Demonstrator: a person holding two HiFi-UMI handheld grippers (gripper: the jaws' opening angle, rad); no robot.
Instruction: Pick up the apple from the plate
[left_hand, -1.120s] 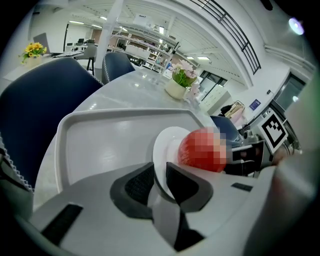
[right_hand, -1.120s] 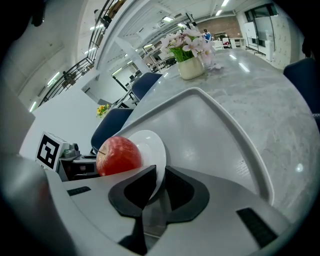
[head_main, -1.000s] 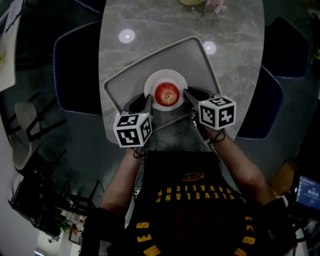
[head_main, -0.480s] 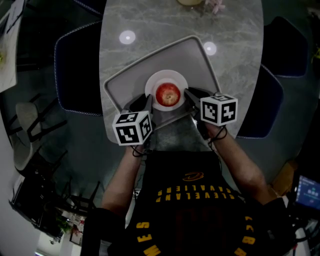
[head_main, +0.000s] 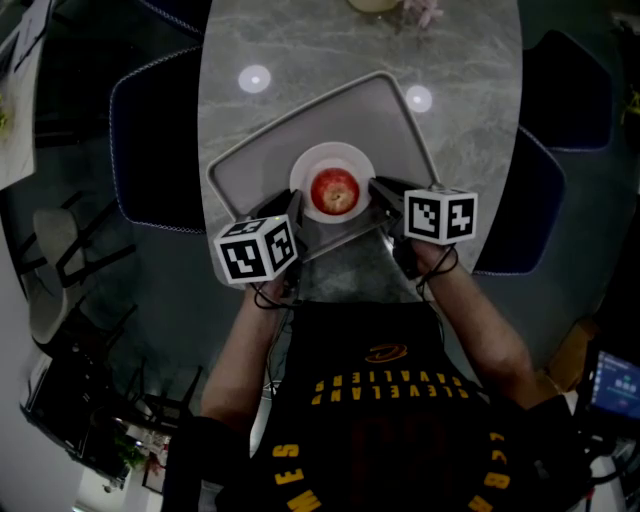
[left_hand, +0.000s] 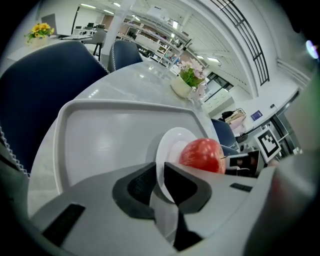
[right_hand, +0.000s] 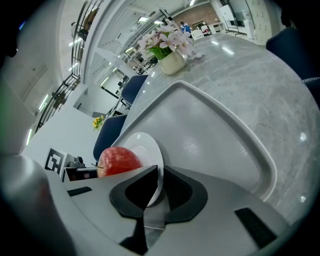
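We saw the left gripper with its jaws narrow on the left rim of the white plate; they had just been closing. The right gripper pinched the opposite rim in the same way. The red apple lay on the plate, which stood on the grey tray.

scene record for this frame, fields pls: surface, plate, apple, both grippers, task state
surface: grey tray on a marble table
plate: white, on the tray
apple: red, on the plate, no jaw touching it
left gripper: jaws have just been closing; the plate's near rim is between them, pads seem to press on it
right gripper: jaws pinch the plate's rim on the opposite side
task state: apple not picked up
other: flower pot at the table's far end
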